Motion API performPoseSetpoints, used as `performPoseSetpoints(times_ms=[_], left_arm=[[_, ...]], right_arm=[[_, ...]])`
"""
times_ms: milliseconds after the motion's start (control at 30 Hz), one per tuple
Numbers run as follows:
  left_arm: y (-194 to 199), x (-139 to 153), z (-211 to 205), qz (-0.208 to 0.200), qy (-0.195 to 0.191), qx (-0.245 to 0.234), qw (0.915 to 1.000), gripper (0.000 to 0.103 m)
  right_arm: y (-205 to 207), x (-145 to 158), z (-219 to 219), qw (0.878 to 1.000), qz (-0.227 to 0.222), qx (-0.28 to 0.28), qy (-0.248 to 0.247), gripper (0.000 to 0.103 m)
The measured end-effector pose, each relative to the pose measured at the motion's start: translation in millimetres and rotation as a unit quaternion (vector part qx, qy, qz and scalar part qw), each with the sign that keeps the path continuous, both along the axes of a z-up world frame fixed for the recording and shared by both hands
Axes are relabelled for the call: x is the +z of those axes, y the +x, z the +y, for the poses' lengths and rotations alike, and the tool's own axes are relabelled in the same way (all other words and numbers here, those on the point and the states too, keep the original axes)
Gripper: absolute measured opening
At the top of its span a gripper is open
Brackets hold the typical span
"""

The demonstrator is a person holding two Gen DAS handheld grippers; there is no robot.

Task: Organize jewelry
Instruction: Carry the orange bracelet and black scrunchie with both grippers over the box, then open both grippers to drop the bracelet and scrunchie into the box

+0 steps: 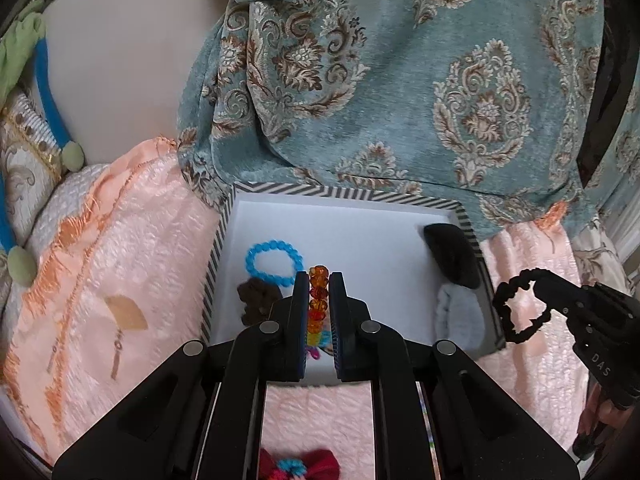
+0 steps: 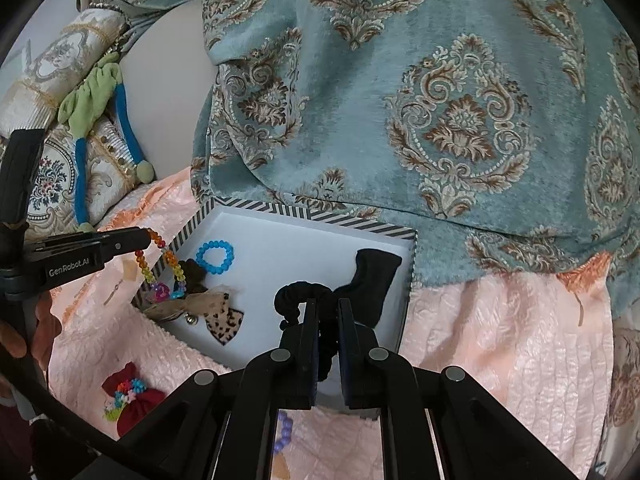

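My left gripper (image 1: 319, 280) is shut on a rainbow bead bracelet (image 1: 318, 300) and holds it over the near left part of the white box (image 1: 352, 232) with the striped rim. In the right wrist view the bracelet (image 2: 160, 264) hangs from the left gripper (image 2: 146, 237) above the box's left edge (image 2: 188, 228). My right gripper (image 2: 325, 306) is shut on a black scrunchie (image 2: 298, 294) over the box's near side. The scrunchie also shows in the left wrist view (image 1: 516, 304), right of the box. A blue bead bracelet (image 1: 274, 260), a brown scrunchie (image 1: 258, 300) and a black cloth piece (image 1: 452, 256) lie in the box.
A leopard-print bow (image 2: 218, 316) lies in the box. A red bow with coloured beads (image 2: 130, 398) and a purple bead bracelet (image 2: 285, 432) lie on the pink bedspread (image 2: 500, 340) in front. A teal patterned blanket (image 1: 400, 80) rises behind the box. Pillows (image 2: 52, 120) are far left.
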State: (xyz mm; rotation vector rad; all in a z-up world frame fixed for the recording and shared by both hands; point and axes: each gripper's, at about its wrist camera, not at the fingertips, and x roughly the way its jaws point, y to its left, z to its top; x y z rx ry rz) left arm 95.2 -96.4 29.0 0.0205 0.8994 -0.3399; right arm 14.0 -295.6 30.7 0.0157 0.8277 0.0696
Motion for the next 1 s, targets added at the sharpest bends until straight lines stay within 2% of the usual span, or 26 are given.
performPoseSetpoints(times_ms=[133, 400, 633, 833, 1000], left_arm=[[15, -5, -1, 0.002, 0.007, 0.005, 1.0, 0.009], [54, -12, -4, 0.015, -0.003, 0.015, 0.9998, 0.009], [91, -22, -11, 0.019, -0.008, 0.027, 0.9994, 0.009], [121, -50, -10, 0.026, 0.011, 0.049, 0.9984, 0.009], [140, -79, 0, 0.041, 0.026, 0.079, 0.9957, 0.009]], right_arm=[[16, -4, -3, 1.0, 0.005, -0.001, 0.0, 0.007], [55, -7, -8, 1.0, 0.015, -0.004, 0.005, 0.007], [98, -32, -10, 0.999, 0.035, -0.014, 0.035, 0.007], [131, -59, -14, 0.997, 0.046, -0.029, 0.053, 0.007], [152, -80, -22, 0.996, 0.057, -0.048, 0.045, 0.007]])
